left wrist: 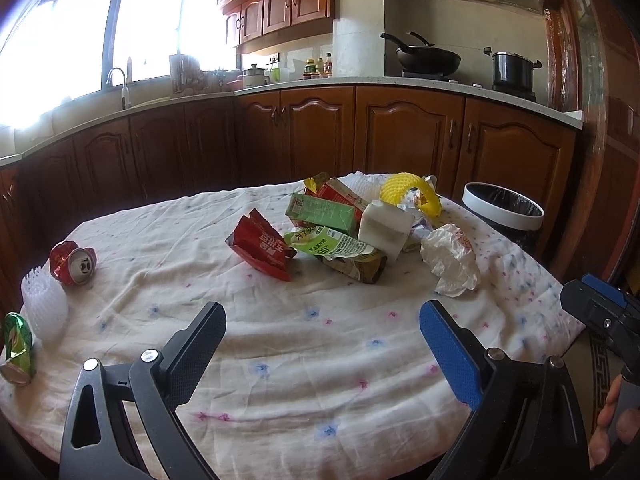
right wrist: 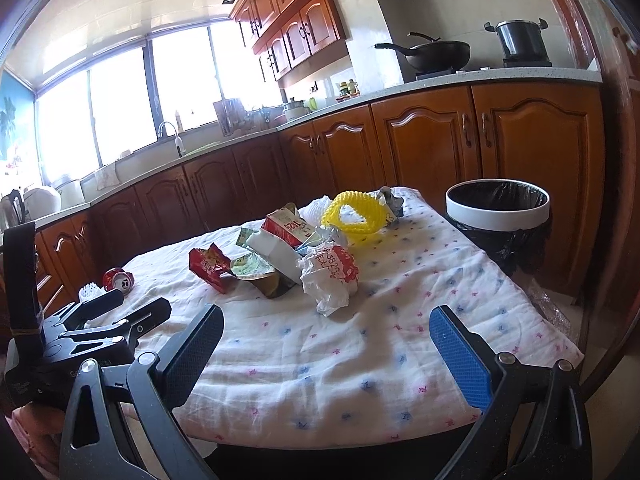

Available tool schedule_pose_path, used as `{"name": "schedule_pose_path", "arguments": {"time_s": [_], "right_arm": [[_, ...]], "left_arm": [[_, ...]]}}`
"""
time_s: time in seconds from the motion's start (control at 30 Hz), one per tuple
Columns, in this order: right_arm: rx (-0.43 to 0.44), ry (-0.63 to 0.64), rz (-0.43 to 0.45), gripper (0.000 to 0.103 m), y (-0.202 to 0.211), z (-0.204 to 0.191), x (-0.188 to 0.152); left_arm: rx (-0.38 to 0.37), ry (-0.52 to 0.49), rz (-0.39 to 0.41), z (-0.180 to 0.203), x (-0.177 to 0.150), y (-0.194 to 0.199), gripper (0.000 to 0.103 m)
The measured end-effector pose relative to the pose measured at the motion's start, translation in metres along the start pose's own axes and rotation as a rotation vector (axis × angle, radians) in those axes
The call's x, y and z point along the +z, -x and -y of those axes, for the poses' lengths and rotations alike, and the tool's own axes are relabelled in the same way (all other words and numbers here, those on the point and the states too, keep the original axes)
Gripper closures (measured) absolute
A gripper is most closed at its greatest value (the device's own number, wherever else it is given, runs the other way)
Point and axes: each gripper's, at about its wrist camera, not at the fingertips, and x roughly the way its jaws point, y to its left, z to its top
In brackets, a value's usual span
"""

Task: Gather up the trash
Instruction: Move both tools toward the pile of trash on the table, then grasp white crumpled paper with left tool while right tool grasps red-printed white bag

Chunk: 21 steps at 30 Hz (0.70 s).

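Left gripper (left wrist: 322,344) and right gripper (right wrist: 326,346): both hovering over the near edge of the table (right wrist: 360,360), jaws spread wide, holding nothing. Crumpled white wrapper (right wrist: 330,276): lying mid-cloth, nearest piece of the trash pile. Red snack bag (left wrist: 262,248), green carton (left wrist: 322,210), white foam block (left wrist: 384,228), yellow foam net (right wrist: 354,214): sitting heaped toward the far edge. Crushed red can (left wrist: 74,266), green can (left wrist: 18,350): resting at the left edge. Black-lined bin (right wrist: 498,204): standing beyond the far right corner.
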Motion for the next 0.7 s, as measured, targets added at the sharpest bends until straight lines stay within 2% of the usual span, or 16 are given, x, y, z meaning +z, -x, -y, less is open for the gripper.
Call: {"name": "schedule_pose_path", "arguments": {"time_s": [0.13, 0.3, 0.4, 0.7], "right_arm": [[0.033, -0.033, -0.038, 0.002, -0.011, 0.009, 0.004], [0.078, -0.071, -0.099, 0.016, -0.033, 0.019, 0.013], [0.107, -0.091, -0.136, 0.02, -0.049, 0.023, 0.018], [0.156, -0.12, -0.239, 0.03, -0.104, 0.031, 0.031]], "left_arm": [[-0.033, 0.023, -0.043, -0.003, 0.011, -0.015, 0.009], [-0.08, 0.031, -0.075, -0.003, 0.034, -0.037, 0.012], [-0.132, 0.037, -0.106, -0.002, 0.047, -0.053, 0.012], [-0.174, 0.069, -0.188, -0.004, 0.087, -0.111, 0.012]]}}
